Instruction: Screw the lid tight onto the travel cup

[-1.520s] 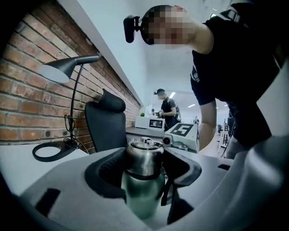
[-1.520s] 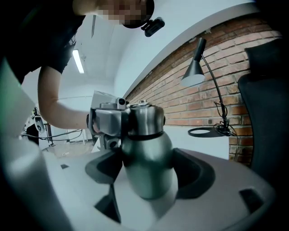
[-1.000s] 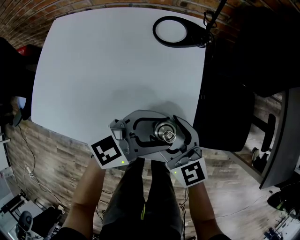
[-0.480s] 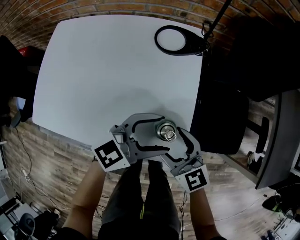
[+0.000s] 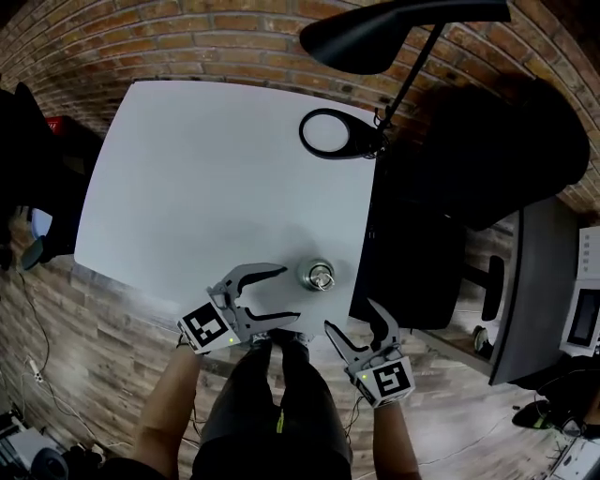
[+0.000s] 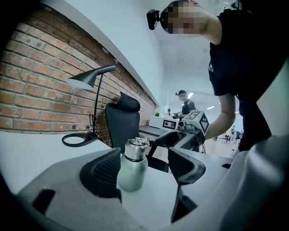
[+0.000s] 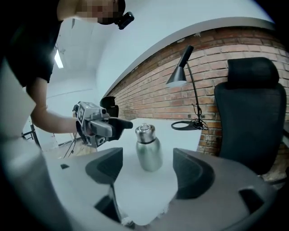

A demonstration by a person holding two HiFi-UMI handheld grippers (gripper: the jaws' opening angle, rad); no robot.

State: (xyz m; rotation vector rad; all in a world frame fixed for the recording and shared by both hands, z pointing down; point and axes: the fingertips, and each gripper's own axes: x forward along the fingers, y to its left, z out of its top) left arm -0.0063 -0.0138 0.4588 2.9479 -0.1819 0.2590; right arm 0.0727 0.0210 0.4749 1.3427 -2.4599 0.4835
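Observation:
The steel travel cup (image 5: 319, 276) stands upright near the front edge of the white table (image 5: 206, 169), with its lid (image 5: 320, 274) on top. Nothing is touching it. My left gripper (image 5: 290, 292) is just left of the cup and short of it; its jaws have just been opening and hold nothing. My right gripper (image 5: 352, 317) hangs open off the table edge, below and right of the cup. In the left gripper view the cup (image 6: 132, 167) shows beyond the left gripper (image 6: 146, 169), close to its left pad. In the right gripper view the cup (image 7: 148, 149) stands beyond the right gripper (image 7: 149, 169).
A black desk lamp stands at the table's far right corner on a ring base (image 5: 333, 133), its shade (image 5: 394, 28) overhead. A black office chair (image 5: 412, 244) stands against the table's right side. A brick wall runs behind. The table's front edge (image 5: 141, 286) is close to both grippers.
Both grippers were closed in around the cup and have drawn back toward the person. The left jaws have spread wider. The cup now stands alone on the table.

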